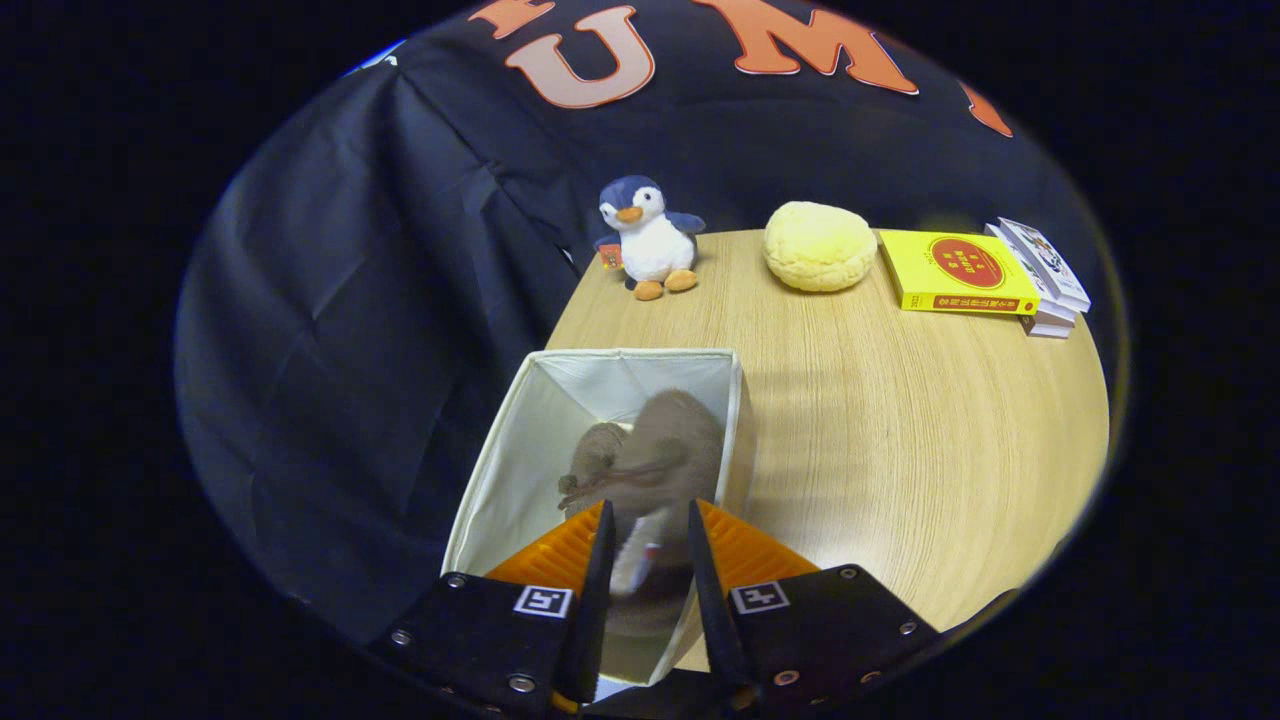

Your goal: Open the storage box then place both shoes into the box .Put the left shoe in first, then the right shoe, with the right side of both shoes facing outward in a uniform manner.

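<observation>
The gripper (647,520) hangs over the open storage box (520,440), its fingers close together and seemingly clamped on the heel of a shoe (665,450) — motion blur makes the contact hard to confirm. The shoe is soft, brown and fuzzy, hanging inside the white fabric walls. The box sits at the near corner of a pale woodgrain table (900,440). Well beyond lie a plush penguin (648,238), a yellow cushion (819,246) and stacked books (985,273) — broad bare tabletop between.
</observation>
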